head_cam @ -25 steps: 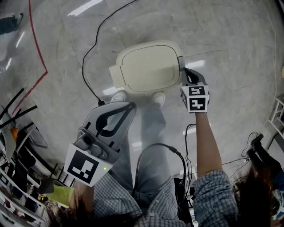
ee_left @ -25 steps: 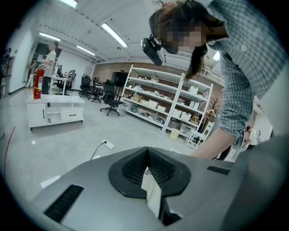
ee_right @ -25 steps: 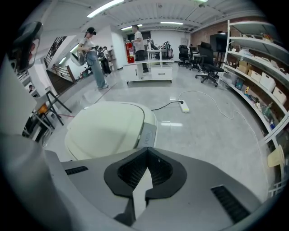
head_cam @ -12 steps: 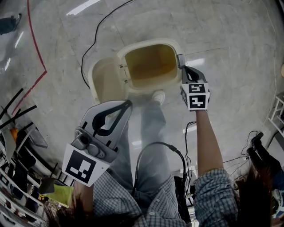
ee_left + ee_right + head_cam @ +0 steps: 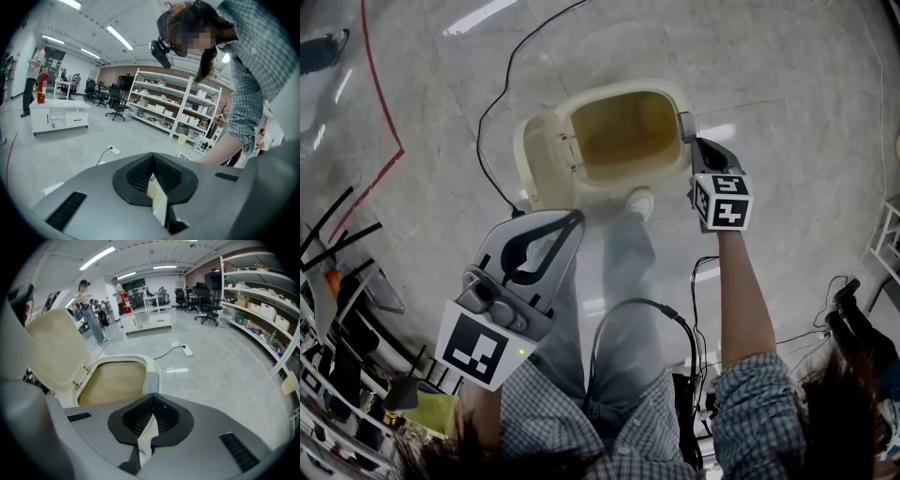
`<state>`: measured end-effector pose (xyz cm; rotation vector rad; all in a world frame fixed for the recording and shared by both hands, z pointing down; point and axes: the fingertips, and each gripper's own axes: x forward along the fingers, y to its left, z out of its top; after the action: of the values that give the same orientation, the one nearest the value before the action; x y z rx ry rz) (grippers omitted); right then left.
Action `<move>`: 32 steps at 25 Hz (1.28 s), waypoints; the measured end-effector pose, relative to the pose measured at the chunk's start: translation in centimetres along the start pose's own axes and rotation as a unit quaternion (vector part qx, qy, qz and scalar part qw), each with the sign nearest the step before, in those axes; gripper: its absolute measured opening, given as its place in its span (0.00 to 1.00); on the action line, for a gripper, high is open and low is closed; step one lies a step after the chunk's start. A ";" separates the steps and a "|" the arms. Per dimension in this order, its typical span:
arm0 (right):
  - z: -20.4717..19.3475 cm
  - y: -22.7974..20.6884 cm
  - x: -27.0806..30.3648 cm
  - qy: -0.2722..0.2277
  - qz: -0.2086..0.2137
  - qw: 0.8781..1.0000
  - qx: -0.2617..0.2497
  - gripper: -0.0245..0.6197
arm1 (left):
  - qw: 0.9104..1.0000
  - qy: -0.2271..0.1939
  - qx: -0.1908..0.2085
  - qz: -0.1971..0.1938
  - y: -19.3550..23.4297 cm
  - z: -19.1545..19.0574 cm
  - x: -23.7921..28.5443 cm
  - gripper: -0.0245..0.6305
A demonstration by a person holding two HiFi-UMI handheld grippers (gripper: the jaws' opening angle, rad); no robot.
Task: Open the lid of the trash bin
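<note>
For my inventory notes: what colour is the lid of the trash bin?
Cream, a pale beige; the lid shows best in the right gripper view.

Smooth cream plastic is seen on the trash bin (image 5: 592, 192) and lid (image 5: 539, 155), a glossy polish on the floor (image 5: 787, 84), and matt grey plastic on the left gripper (image 5: 571, 218) and right gripper (image 5: 692, 141).

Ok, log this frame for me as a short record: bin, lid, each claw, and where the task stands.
trash bin: cream, standing on the floor, nothing visible inside
lid: swung open on its hinges, standing up on the side away from the right claw
right claw: shut, holding nothing, tip by the grey panel on the bin's rim
left claw: shut, holding nothing, held clear of the bin
task: lid is open
</note>
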<state>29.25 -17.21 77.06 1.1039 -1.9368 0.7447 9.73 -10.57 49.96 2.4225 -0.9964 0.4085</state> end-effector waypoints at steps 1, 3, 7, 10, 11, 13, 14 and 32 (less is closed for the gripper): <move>0.3 -0.2 -0.4 -0.010 -0.005 1.000 0.017 0.06 | 1.000 0.000 0.001 0.000 0.0 0.1 -0.2 0.04; 1.0 -0.7 -1.3 -0.032 -0.018 0.998 0.043 0.06 | 1.000 -0.002 0.004 0.000 0.0 0.4 -0.5 0.03; 2.7 -0.9 -3.4 -0.065 -0.035 0.995 0.065 0.06 | 1.000 -0.003 0.010 -0.004 -0.1 1.0 -1.2 0.03; 3.9 -0.6 -5.4 -0.089 -0.044 0.993 0.068 0.06 | 1.000 -0.009 0.022 -0.010 -0.4 1.8 -1.7 0.04; 4.2 -0.5 -6.2 -0.096 -0.047 0.992 0.068 0.06 | 1.000 -0.012 0.024 -0.012 -0.6 2.1 -1.8 0.03; 5.1 -0.2 -7.8 -0.110 -0.052 0.990 0.070 0.06 | 0.999 -0.015 0.028 -0.016 -0.8 2.7 -2.1 0.04; 5.5 0.0 -8.7 -0.118 -0.054 0.989 0.071 0.06 | 0.999 -0.015 0.031 -0.019 -1.0 3.1 -2.4 0.04; 13.4 5.6 -24.4 -0.213 -0.061 0.974 0.047 0.06 | 0.995 -0.041 0.088 -0.036 -3.5 11.5 -9.0 0.03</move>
<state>27.85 -14.51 48.80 1.5272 -2.1743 0.5689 7.10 -9.45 35.22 2.6447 -0.9382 0.3897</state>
